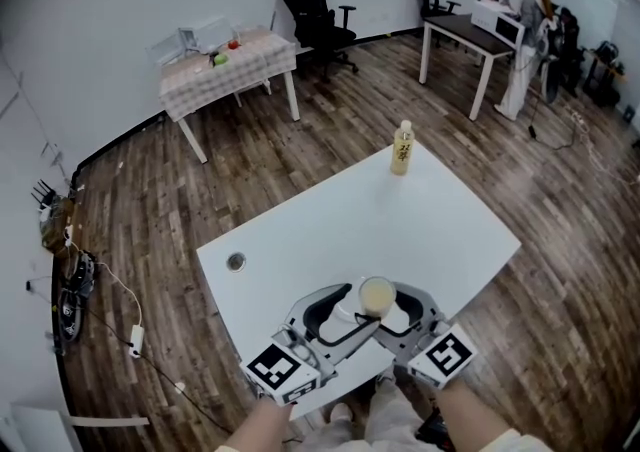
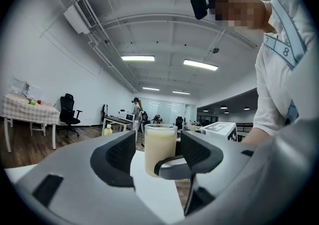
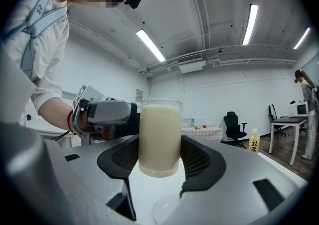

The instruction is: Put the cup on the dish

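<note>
Right gripper [image 3: 160, 163] jaws closed on the cup [image 3: 159, 137], pads pressing both sides. Cup is a clear straight-sided glass, upright, filled almost to the rim with milky cream liquid; its base looks just off the counter [image 1: 400, 220]. A round clear shape [image 3: 167, 211] lies on the counter just near of the cup; can't tell what it is. Left gripper [image 2: 159, 155] jaws wide open, the cup between them, pads not touching it. Cup sits close to the counter's near edge, roughly mid-width. White counter stretches far and right of it. Yellow bottle [image 1: 402, 147] stands at the far edge, round hole [image 1: 236, 261] near the left edge. Wood floor [image 1: 150, 210] all round.
</note>
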### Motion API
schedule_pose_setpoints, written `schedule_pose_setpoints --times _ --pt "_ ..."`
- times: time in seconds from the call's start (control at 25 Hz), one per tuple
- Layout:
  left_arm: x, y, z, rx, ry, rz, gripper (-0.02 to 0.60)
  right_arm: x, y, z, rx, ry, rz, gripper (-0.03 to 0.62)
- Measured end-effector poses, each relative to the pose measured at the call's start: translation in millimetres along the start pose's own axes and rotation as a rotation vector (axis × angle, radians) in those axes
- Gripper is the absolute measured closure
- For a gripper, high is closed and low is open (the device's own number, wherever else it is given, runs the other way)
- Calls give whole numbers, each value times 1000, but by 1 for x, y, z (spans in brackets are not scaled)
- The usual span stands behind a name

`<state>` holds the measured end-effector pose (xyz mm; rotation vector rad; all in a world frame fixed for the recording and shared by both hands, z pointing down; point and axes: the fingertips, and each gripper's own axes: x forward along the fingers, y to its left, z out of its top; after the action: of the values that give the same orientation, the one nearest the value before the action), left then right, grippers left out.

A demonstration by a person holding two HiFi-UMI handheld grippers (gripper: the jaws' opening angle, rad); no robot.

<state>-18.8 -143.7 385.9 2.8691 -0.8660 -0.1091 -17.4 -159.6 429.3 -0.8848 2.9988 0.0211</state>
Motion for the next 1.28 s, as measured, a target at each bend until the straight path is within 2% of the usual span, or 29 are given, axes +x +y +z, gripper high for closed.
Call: schedule_pose_setpoints --times 0.36,0.72,1.04,1.28 --pt "25 1 -3 12 57 -23 304 7 3 -11 -37 37 39 330" --pt "32 7 -16 21 116 -4 311 6 -4 -18 -59 54 41 330" --pt "30 20 -36 30 143 13 316 16 -6 -43 -102 108 61 329" --pt "33 26 -60 56 191 1 316 22 -8 -68 -67 160 83 330"
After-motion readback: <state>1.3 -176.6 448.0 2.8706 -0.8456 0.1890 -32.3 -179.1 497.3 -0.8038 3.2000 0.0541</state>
